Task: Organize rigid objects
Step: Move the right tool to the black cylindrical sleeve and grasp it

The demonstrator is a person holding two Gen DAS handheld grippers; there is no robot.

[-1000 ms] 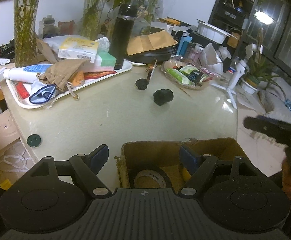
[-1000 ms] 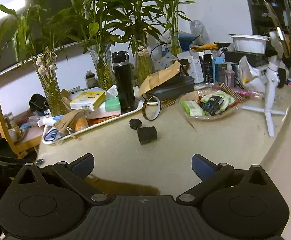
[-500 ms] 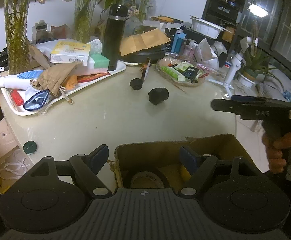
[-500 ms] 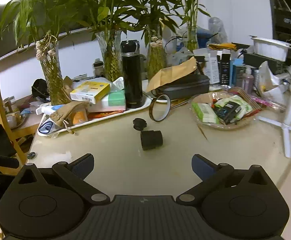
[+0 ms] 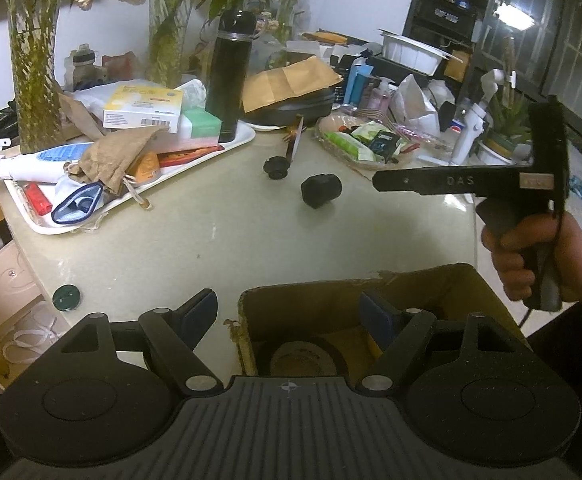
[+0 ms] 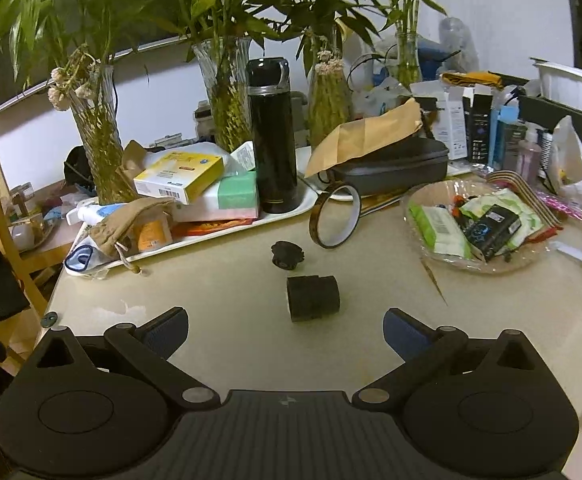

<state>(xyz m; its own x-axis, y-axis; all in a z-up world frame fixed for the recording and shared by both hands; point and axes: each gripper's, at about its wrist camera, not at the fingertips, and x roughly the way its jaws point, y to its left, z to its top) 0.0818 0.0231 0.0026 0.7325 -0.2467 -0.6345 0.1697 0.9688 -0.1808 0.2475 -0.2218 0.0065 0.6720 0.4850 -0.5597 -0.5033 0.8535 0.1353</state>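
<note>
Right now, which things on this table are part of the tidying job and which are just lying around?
Likely part of the job:
black cylinder
black knob
tape ring
cardboard box
right gripper, open toward the cylinder

Likely just lying about:
black flask
snack bowl
white tray
vases

Both tongs are matt black plastic: a ribbed centre plate with a small crosshair mark, a round disc at each side, angled link arms with silver pivot pins, and blue pads on the fingertips [image 5: 199, 309]. The right tongs [image 5: 467, 182], seen side-on at 3 o'clock, have a pistol handle, white "DAS" lettering, a grey label and a thin black cable
</note>
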